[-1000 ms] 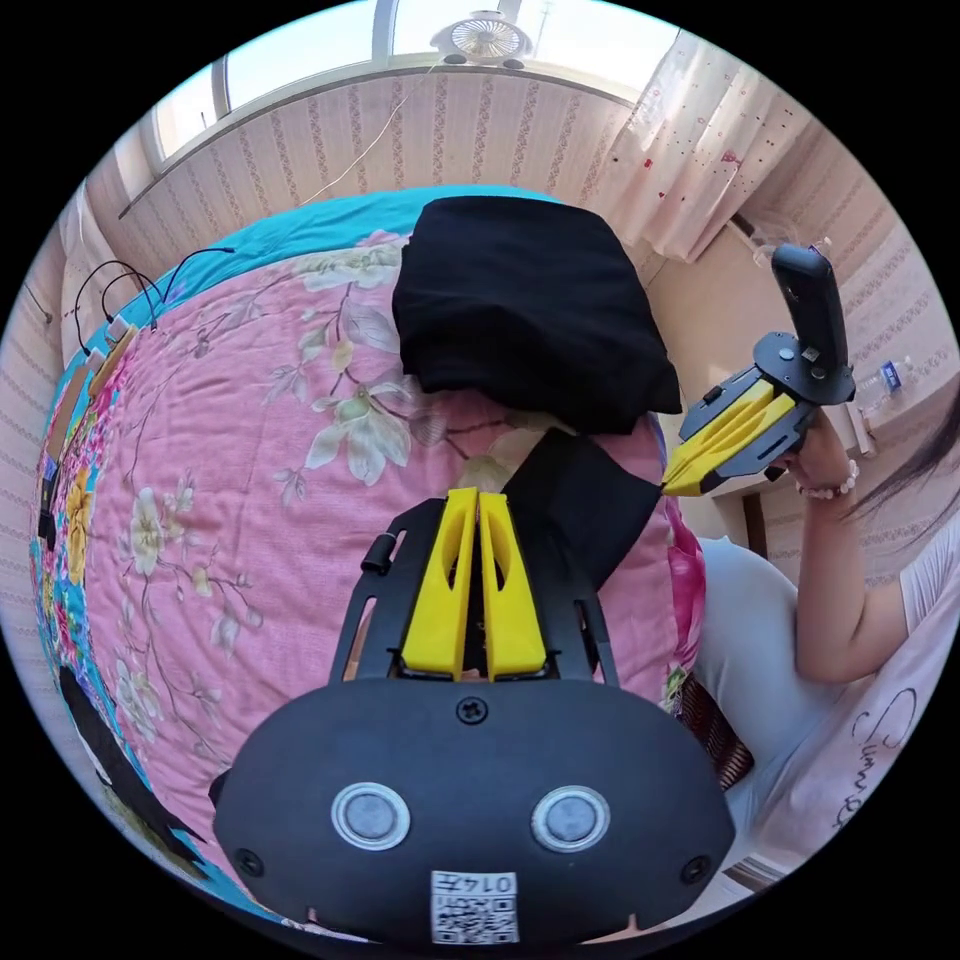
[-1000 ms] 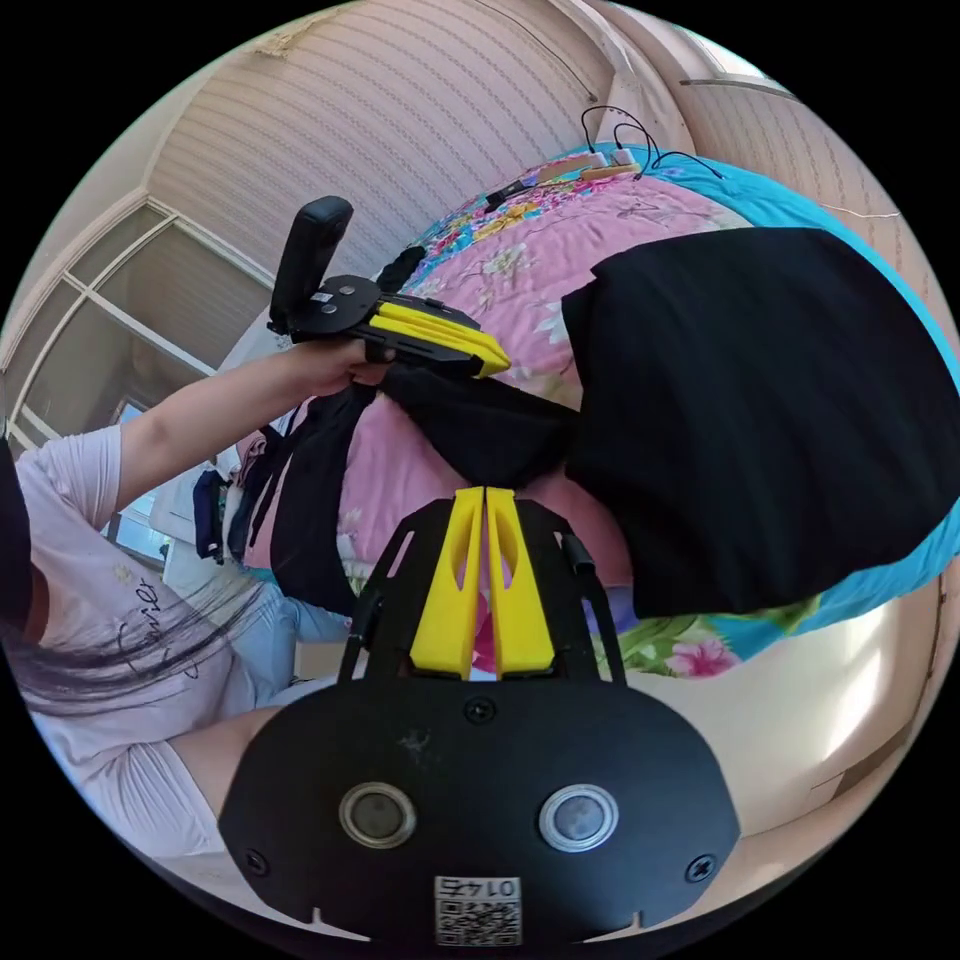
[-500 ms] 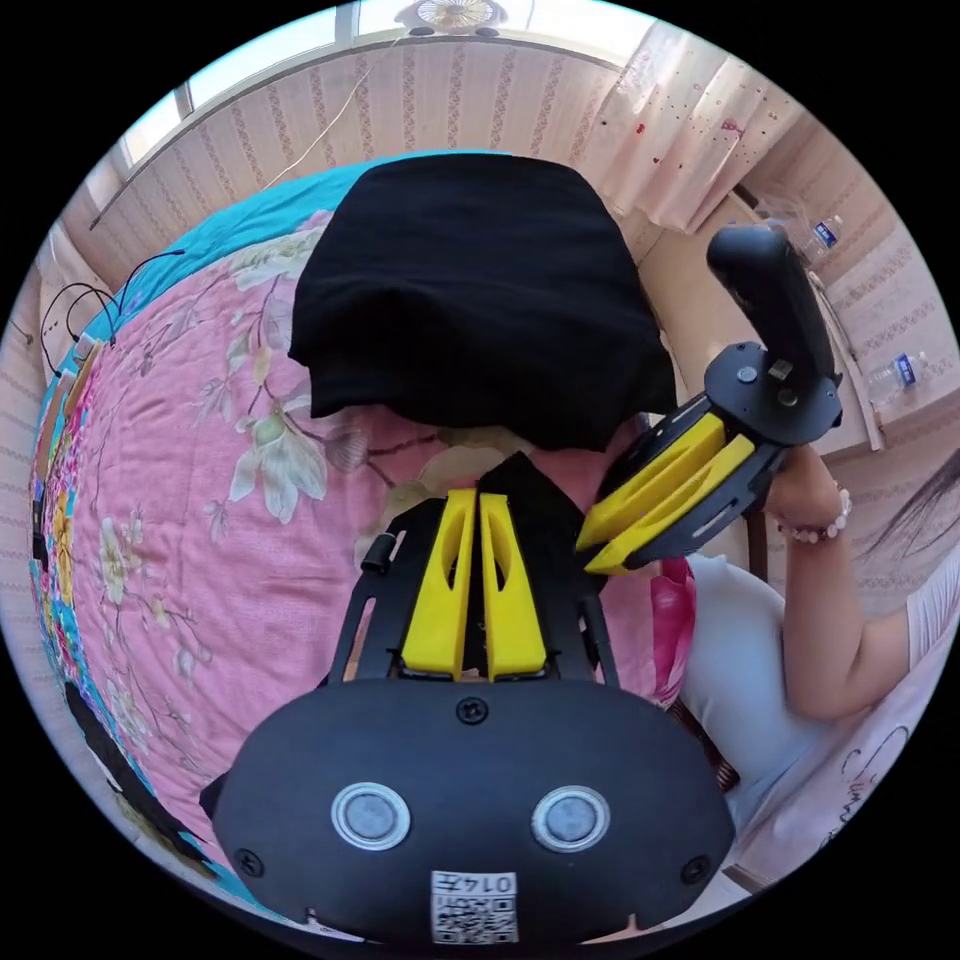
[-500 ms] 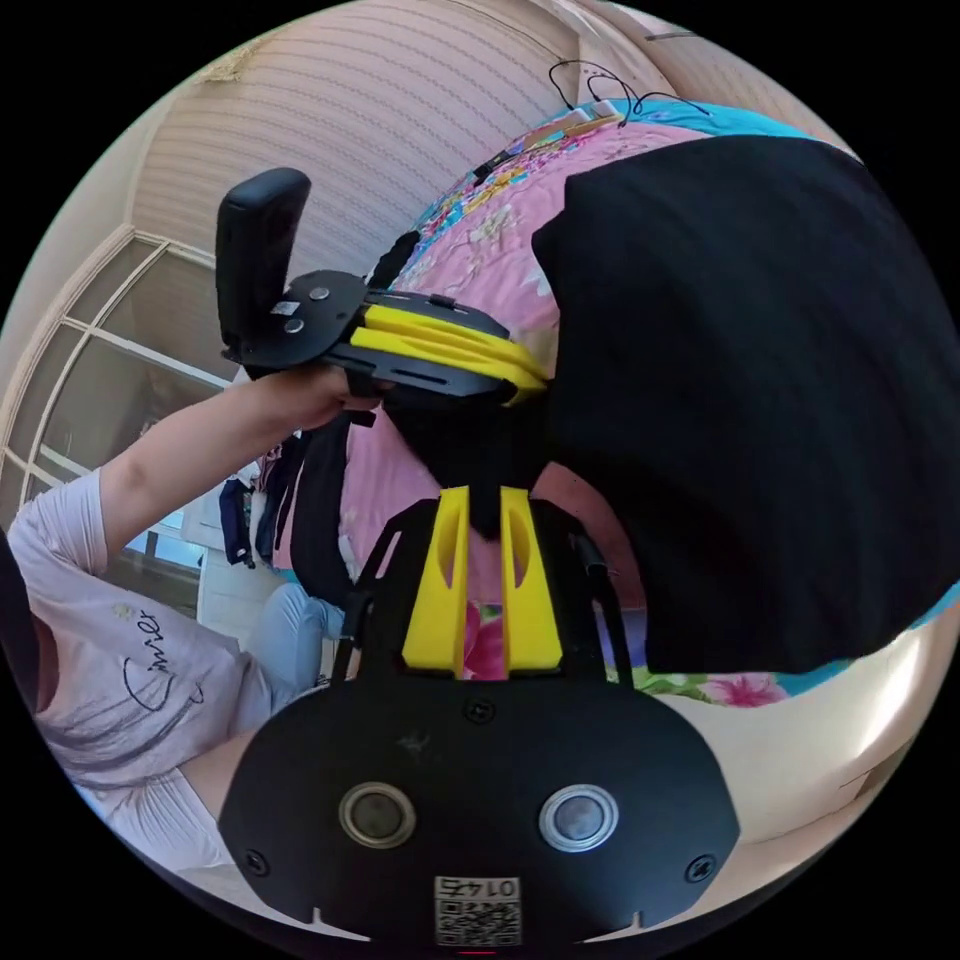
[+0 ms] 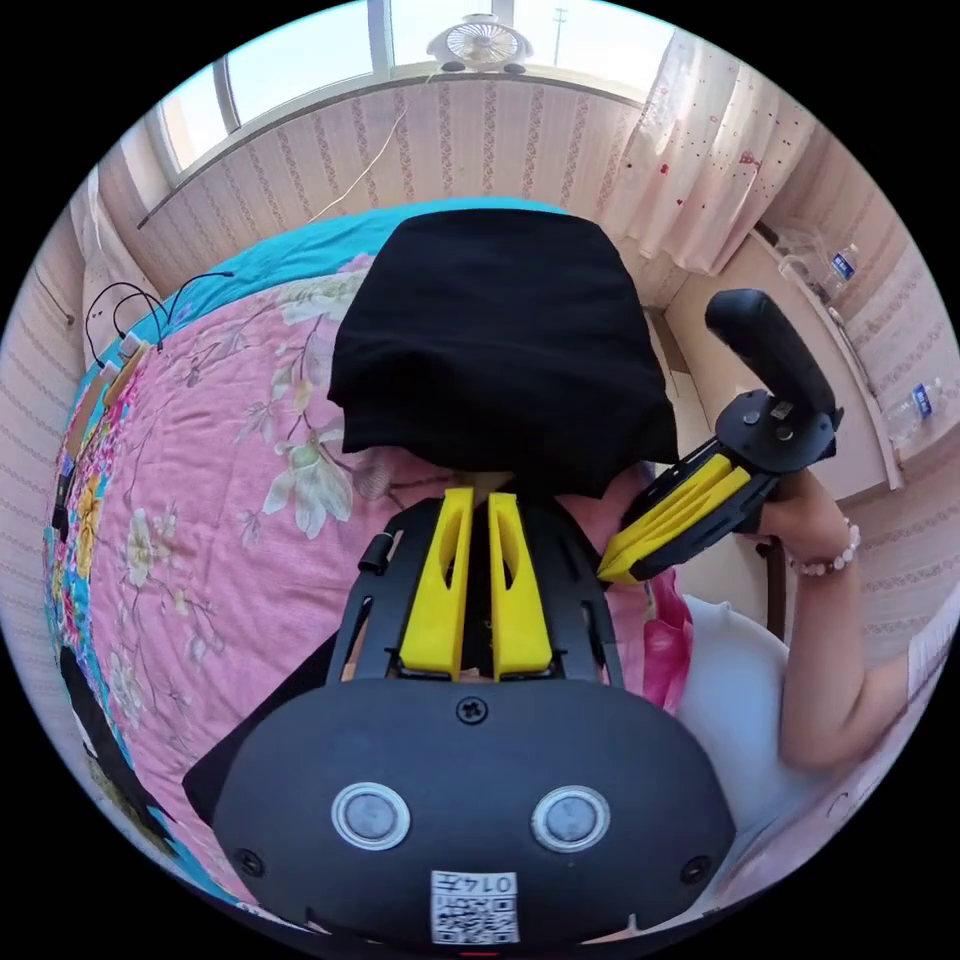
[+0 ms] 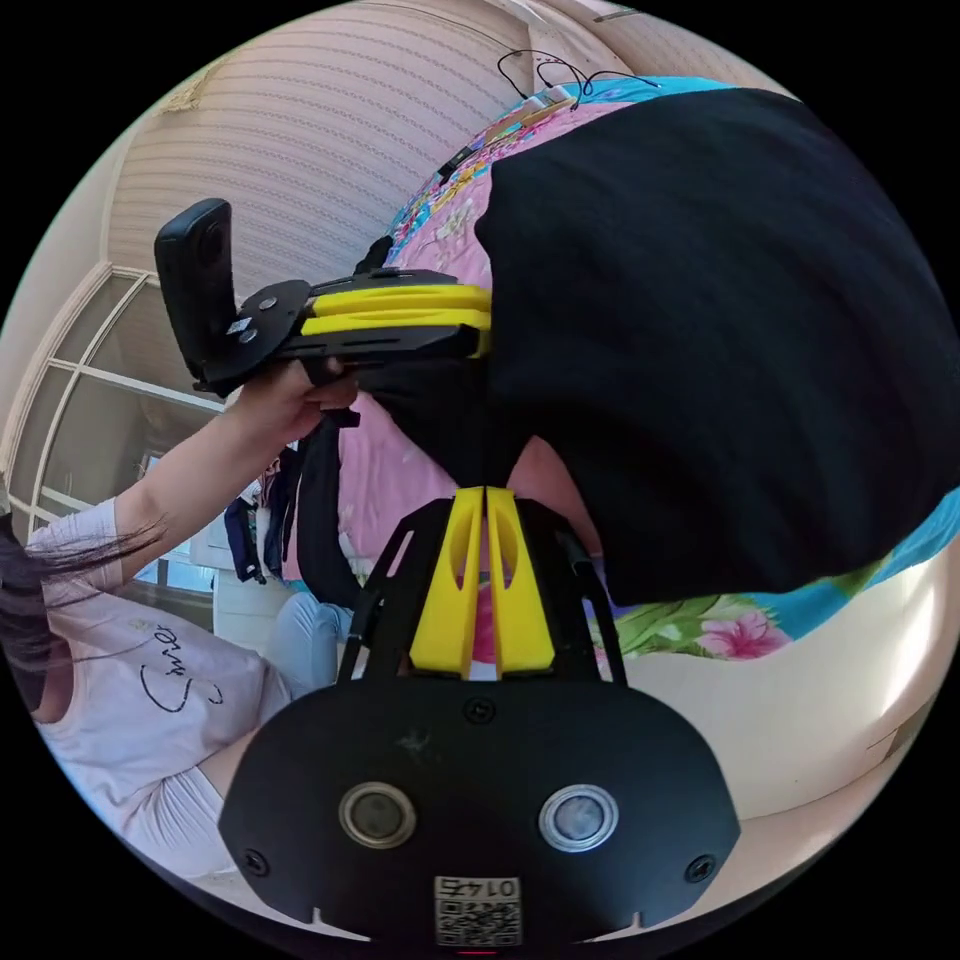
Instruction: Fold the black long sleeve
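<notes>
1. Lying on the bed point(image 5: 190, 520), the black long sleeve point(image 5: 500, 340) sits as a folded bundle straight ahead of the left gripper point(image 5: 472, 505), near the bed's edge
2. Left gripper: jaws slightly apart with dark cloth between them at the tips; cannot tell if both jaws press on it
3. Right gripper point(image 6: 485, 500): jaws together, clenched on a black flap of the long sleeve hanging off the bundle, just ahead of its tips
4. In the left gripper view the right gripper point(image 5: 625, 568) sits to the side of the left one, tips at the bundle's near edge, held by a hand point(image 5: 795, 510) with a bead bracelet
5. In the right gripper view the left gripper point(image 6: 480, 322) comes in from the side, tips against the bundle point(image 6: 720, 330), above the pinched flap
6. Bed cover is pink floral with a blue border; window and curtain point(image 5: 715, 150) beyond the bundle
</notes>
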A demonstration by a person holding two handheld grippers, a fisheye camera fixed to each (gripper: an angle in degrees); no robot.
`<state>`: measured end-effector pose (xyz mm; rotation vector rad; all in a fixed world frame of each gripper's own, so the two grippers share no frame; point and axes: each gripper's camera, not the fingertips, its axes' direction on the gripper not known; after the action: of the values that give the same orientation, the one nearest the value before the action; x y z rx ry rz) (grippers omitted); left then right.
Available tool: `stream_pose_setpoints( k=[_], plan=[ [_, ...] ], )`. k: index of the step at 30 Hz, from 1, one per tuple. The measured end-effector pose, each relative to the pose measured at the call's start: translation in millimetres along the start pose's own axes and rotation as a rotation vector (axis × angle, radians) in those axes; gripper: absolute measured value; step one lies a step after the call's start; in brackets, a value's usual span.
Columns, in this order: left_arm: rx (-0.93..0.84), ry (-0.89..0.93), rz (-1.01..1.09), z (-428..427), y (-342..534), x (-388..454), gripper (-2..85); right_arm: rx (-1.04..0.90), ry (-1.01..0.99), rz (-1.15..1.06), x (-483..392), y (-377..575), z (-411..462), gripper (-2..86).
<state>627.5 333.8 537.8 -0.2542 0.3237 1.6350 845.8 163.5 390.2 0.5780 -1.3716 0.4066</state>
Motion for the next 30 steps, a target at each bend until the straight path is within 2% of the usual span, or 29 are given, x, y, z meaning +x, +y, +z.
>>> stream_pose_setpoints(
  k=[3, 7, 10, 13, 18, 23, 26, 30],
  plan=[
    [0.073, -0.056, -0.048, -50, 57, -3, 2.5, -0.001, 0.062, 0.020, 10, 12, 7, -0.2],
    [-0.045, -0.215, -0.152, -69, 139, -17, 4.6, 0.089, 0.035, -0.047, 17, 21, 22, -0.2],
    [-0.076, -0.196, -0.219, -66, 172, -18, 6.0, 0.160, 0.001, -0.187, 7, 0, 54, -0.1],
    [-0.106, -0.263, -0.232, -55, 188, -13, 5.8, 0.063, 0.025, -0.287, -3, -27, 120, -0.1],
    [-0.108, -0.220, -0.295, -51, 221, -12, 0.0, -0.109, 0.138, -0.348, 18, -38, 225, -0.2],
    [-0.071, -0.206, -0.278, -76, 252, 2, -0.9, -0.165, 0.090, -0.309, 62, -18, 259, -0.3],
    [-0.128, -0.215, -0.249, -76, 271, 10, -0.9, -0.167, 0.111, -0.293, 91, -7, 285, -0.3],
    [-0.093, -0.183, -0.322, -87, 301, 12, -0.8, -0.176, 0.049, -0.265, 138, 1, 329, -0.3]
  ],
)
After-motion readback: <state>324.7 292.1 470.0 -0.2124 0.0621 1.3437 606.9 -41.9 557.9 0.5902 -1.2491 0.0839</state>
